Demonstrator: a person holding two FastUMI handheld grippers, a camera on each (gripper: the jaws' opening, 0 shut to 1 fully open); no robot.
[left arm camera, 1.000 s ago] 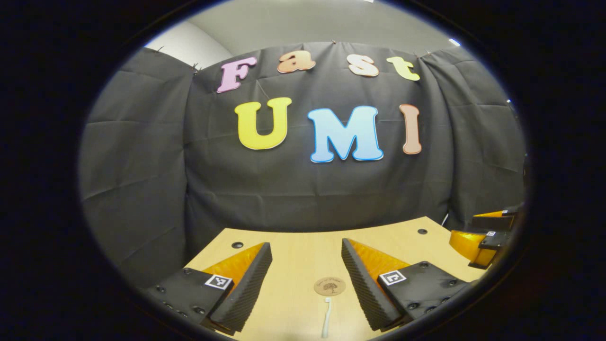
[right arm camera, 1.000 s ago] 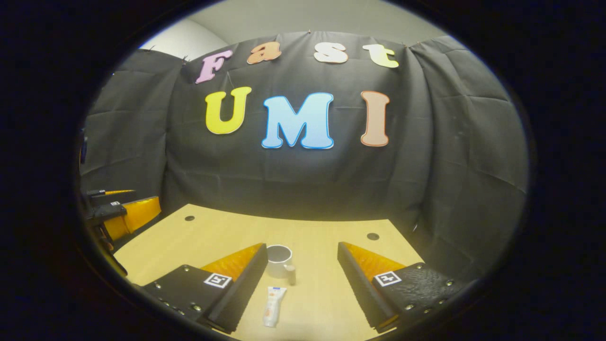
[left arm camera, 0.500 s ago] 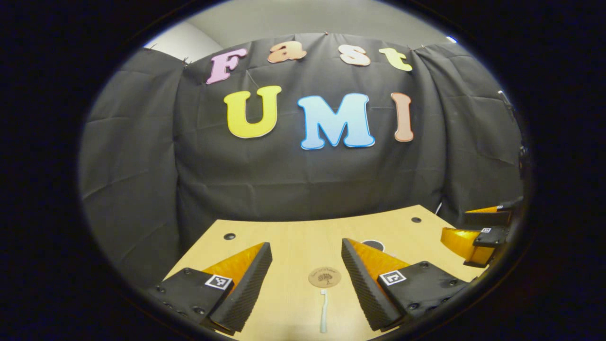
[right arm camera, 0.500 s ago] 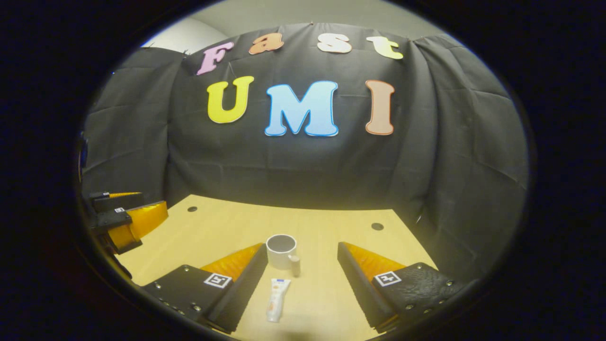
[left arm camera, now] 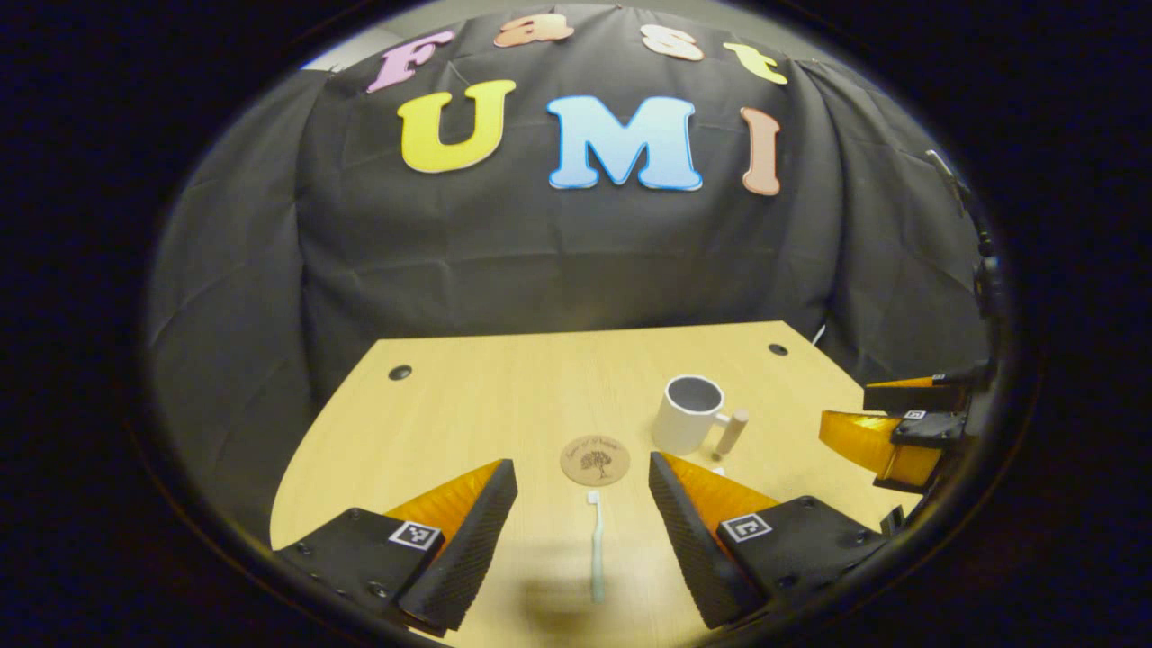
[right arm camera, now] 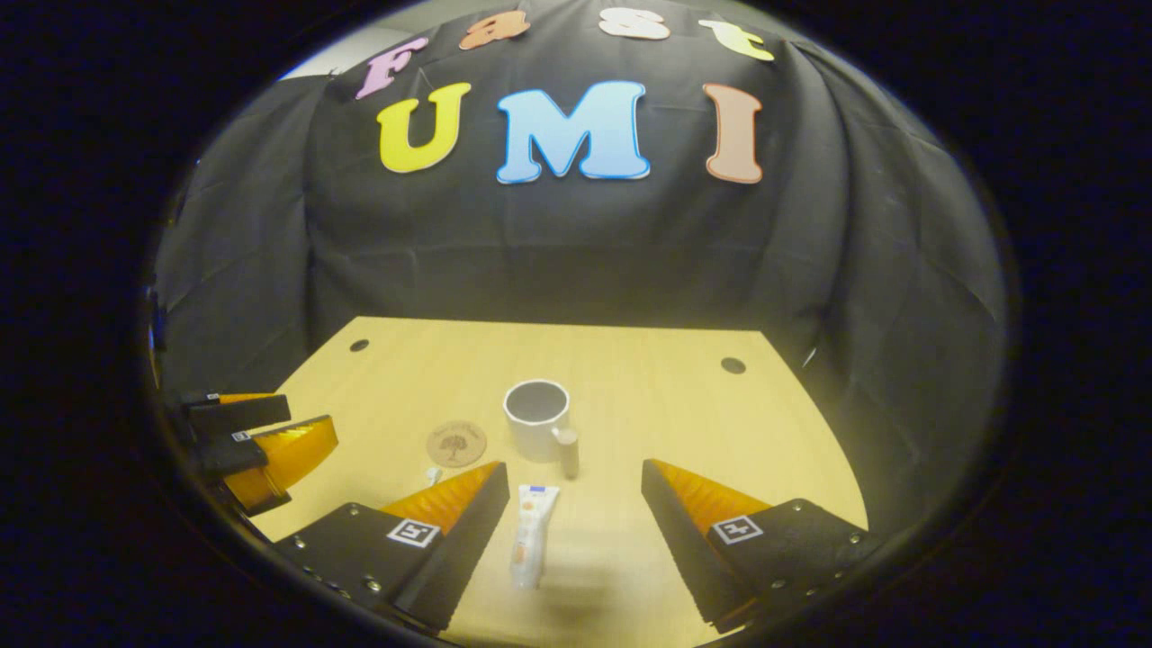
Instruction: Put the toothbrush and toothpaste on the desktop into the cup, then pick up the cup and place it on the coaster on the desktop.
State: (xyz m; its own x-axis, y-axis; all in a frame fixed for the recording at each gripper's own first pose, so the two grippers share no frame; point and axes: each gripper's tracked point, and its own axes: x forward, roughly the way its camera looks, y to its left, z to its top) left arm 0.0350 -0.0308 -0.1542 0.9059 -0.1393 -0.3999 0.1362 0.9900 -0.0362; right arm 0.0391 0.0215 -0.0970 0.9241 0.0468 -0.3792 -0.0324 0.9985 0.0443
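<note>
Both hand-held grippers wide open, empty — left hand-held gripper (left arm camera: 583, 540) over toothbrush (left arm camera: 595, 544); thin handle, likely slips w/ off-centre pinch.

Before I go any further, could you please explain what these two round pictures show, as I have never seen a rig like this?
A person holds a two-finger gripper in each hand; a camera rides on each and looks along its fingers. In the left gripper view, the left gripper is open and holds nothing, with a toothbrush lying on the wooden desk between its fingers. Beyond it lie a round coaster and a white cup. In the right gripper view, the right gripper is also open, above a toothpaste tube. Nothing has been picked up yet.
</note>
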